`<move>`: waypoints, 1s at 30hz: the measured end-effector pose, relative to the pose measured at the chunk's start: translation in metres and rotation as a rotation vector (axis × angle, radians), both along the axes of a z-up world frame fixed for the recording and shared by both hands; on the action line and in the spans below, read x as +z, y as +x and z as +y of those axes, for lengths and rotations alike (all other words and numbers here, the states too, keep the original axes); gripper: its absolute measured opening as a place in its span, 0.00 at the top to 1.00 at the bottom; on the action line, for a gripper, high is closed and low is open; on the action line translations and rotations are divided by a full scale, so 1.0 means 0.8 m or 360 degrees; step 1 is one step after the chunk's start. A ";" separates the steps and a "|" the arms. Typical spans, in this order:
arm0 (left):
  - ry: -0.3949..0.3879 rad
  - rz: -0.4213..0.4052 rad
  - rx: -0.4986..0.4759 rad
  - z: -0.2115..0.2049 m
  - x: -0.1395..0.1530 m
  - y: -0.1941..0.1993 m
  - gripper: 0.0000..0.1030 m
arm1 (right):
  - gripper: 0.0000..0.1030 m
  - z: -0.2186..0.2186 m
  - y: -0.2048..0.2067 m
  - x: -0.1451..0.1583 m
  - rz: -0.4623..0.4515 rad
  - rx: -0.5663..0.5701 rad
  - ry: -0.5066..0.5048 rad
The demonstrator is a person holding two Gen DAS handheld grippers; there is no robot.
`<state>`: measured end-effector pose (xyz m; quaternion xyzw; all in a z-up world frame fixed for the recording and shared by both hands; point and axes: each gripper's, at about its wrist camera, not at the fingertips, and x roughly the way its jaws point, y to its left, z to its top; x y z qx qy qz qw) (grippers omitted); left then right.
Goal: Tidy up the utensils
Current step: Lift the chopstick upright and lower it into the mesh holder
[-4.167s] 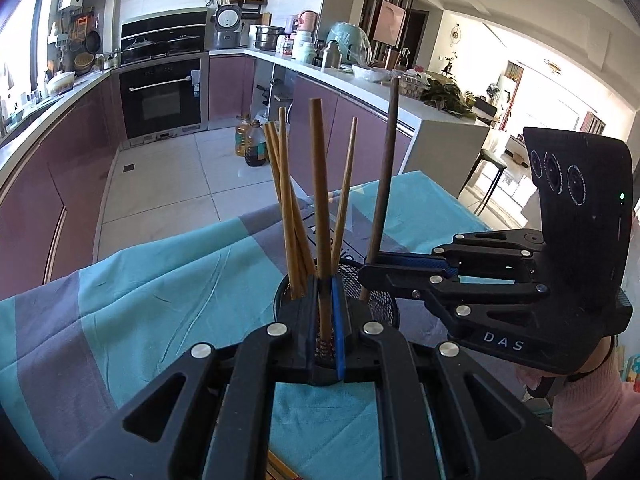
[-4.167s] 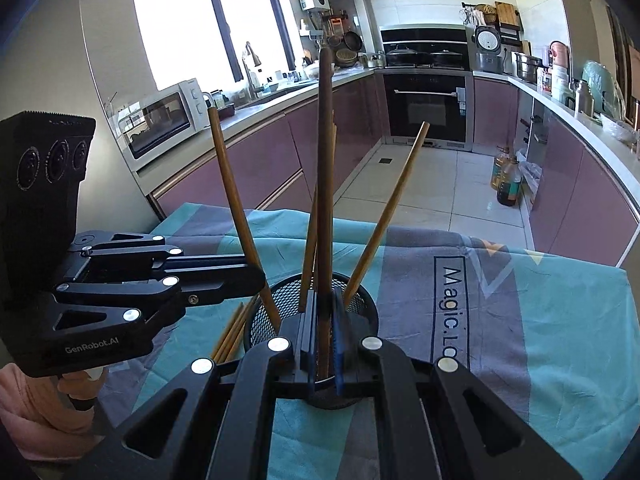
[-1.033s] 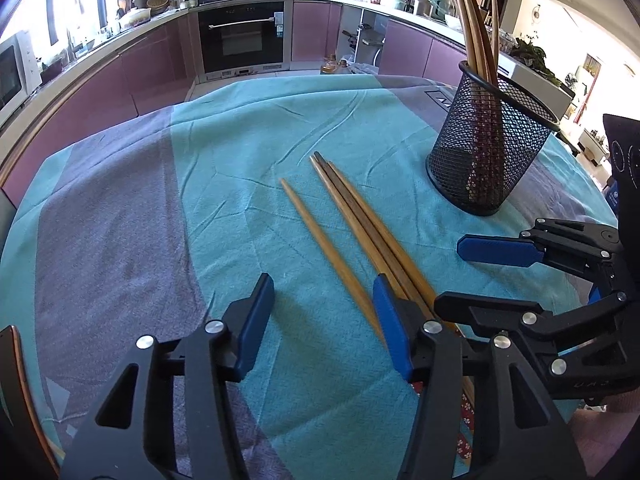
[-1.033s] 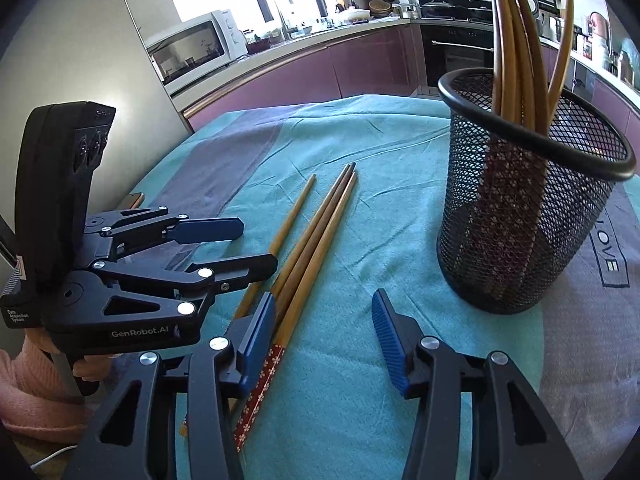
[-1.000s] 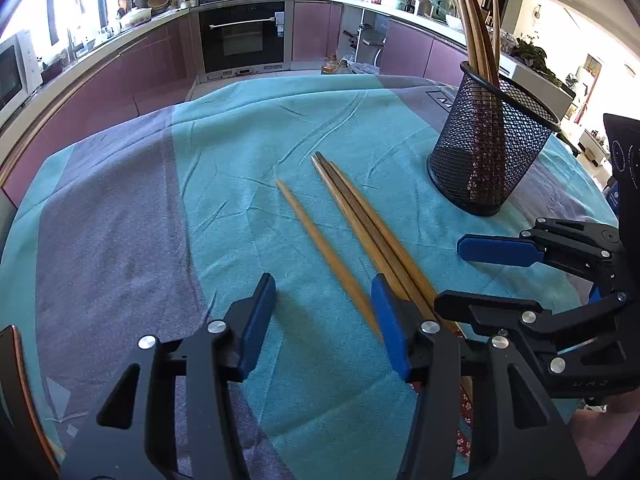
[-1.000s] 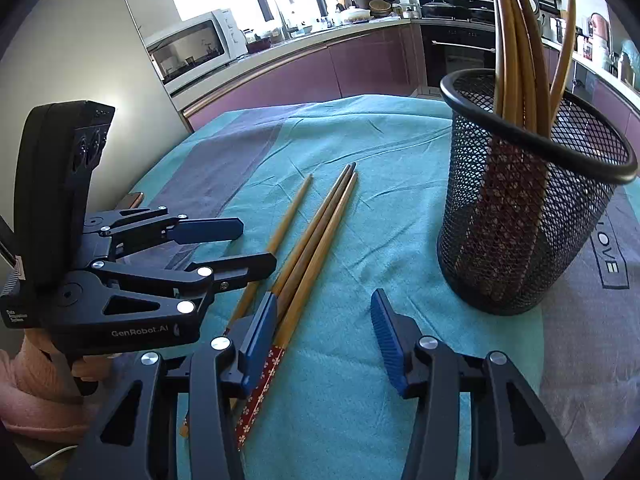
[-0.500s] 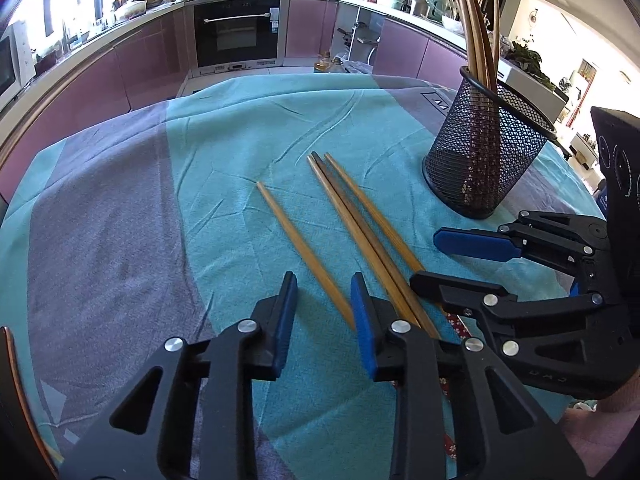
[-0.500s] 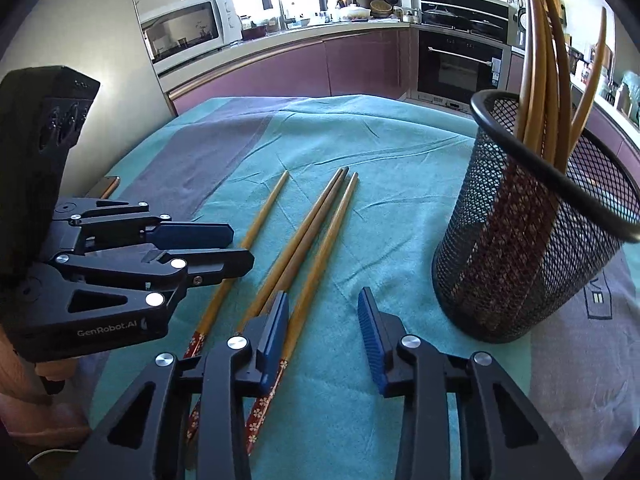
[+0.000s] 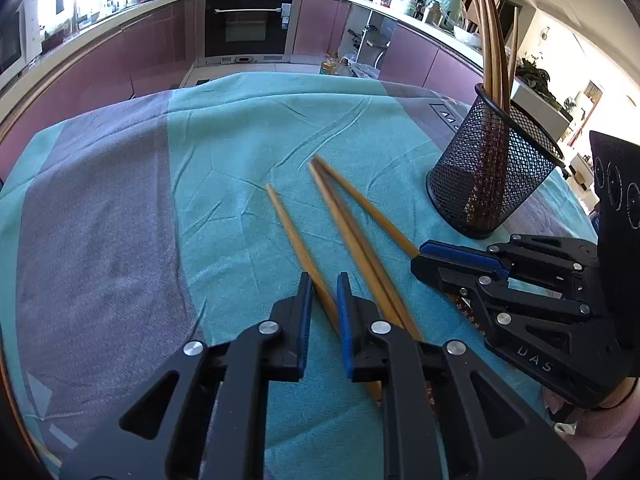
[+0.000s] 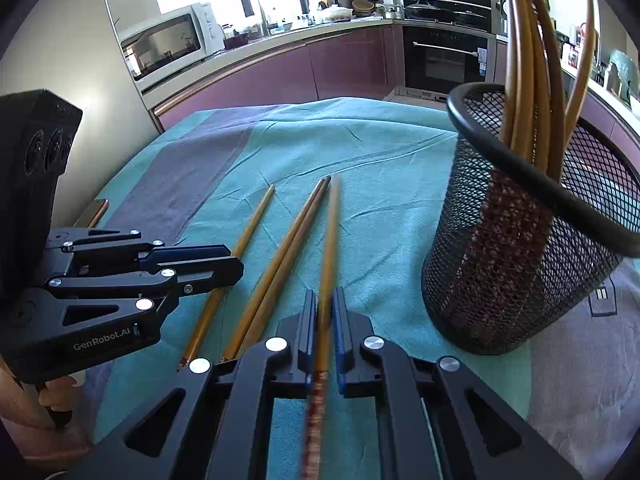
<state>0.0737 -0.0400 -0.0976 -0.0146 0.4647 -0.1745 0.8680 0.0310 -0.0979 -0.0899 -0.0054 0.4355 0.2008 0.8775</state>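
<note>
Several wooden chopsticks lie on the teal tablecloth [image 9: 240,128]. My left gripper [image 9: 322,292] has its jaws closed around the leftmost chopstick [image 9: 296,240]; a pair [image 9: 352,236] lies just right of it. My right gripper [image 10: 324,308] is shut on another chopstick [image 10: 330,240], which looks blurred; it also shows in the left wrist view [image 9: 368,208]. The black mesh holder [image 10: 520,264] with several chopsticks standing in it is to the right, also in the left wrist view [image 9: 488,184].
The table's far edge drops to the kitchen floor, with purple cabinets and an oven [image 9: 248,28] beyond. A microwave [image 10: 168,44] stands on the counter at left. A phone [image 10: 94,210] lies near the left table edge.
Both grippers have closed from wide open: the left around the leftmost chopstick, the right on the rightmost one, which has shifted away from the pair.
</note>
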 end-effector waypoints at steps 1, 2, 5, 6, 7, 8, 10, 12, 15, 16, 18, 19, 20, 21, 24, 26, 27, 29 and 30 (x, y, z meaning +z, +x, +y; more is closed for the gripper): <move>-0.0014 0.0003 0.0008 0.000 0.001 0.000 0.89 | 0.94 -0.002 -0.001 0.000 0.0003 -0.0002 0.0011; -0.0025 0.0004 0.0014 0.001 0.001 -0.001 0.91 | 0.94 -0.003 -0.001 0.000 0.0003 -0.0004 0.0020; -0.0045 0.0006 0.0026 0.003 0.002 -0.004 0.94 | 0.94 -0.007 -0.003 0.001 0.0010 -0.0003 0.0053; -0.0049 0.0002 0.0028 0.004 0.003 -0.005 0.95 | 0.94 -0.008 -0.004 0.001 0.0012 -0.0001 0.0064; -0.0055 -0.0002 0.0027 0.005 0.005 -0.007 0.99 | 0.94 -0.010 -0.006 0.002 0.0011 0.0002 0.0072; -0.0061 -0.0004 0.0023 0.006 0.006 -0.008 0.99 | 0.94 -0.011 -0.008 0.003 0.0009 0.0007 0.0087; -0.0068 -0.0017 0.0010 0.007 0.009 -0.012 0.99 | 0.94 -0.014 -0.012 0.007 0.0003 0.0017 0.0112; -0.0067 -0.0020 0.0002 0.007 0.010 -0.015 0.99 | 0.94 -0.016 -0.015 0.010 -0.0006 0.0024 0.0122; -0.0029 -0.0005 0.0017 0.005 0.006 -0.013 0.98 | 0.94 -0.016 -0.017 0.012 -0.0011 0.0030 0.0131; -0.0028 0.0009 0.0026 0.005 0.003 -0.012 0.88 | 0.94 -0.016 -0.018 0.013 -0.0010 0.0031 0.0134; -0.0007 0.0010 0.0021 0.004 0.000 -0.010 0.83 | 0.94 -0.016 -0.018 0.012 -0.0010 0.0035 0.0135; 0.0008 0.0015 0.0016 0.002 -0.001 -0.009 0.83 | 0.94 -0.016 -0.018 0.012 -0.0010 0.0038 0.0136; 0.0013 0.0016 0.0012 0.000 -0.003 -0.008 0.83 | 0.94 -0.016 -0.019 0.012 -0.0010 0.0041 0.0138; 0.0023 0.0010 0.0009 -0.002 -0.003 -0.006 0.83 | 0.94 -0.016 -0.020 0.012 -0.0012 0.0043 0.0138; 0.0043 0.0007 0.0012 -0.005 -0.005 -0.001 0.86 | 0.94 -0.017 -0.021 0.015 -0.0027 0.0051 0.0153; 0.0044 0.0005 0.0024 -0.006 -0.005 0.002 0.89 | 0.94 -0.018 -0.024 0.019 -0.0047 0.0061 0.0169; 0.0034 0.0007 0.0028 -0.006 -0.005 0.002 0.89 | 0.94 -0.019 -0.026 0.021 -0.0057 0.0066 0.0179; 0.0018 0.0008 0.0044 -0.006 -0.004 0.003 0.92 | 0.94 -0.022 -0.029 0.026 -0.0076 0.0070 0.0197; 0.0012 0.0011 0.0052 -0.005 -0.005 0.005 0.92 | 0.94 -0.024 -0.032 0.030 -0.0089 0.0072 0.0206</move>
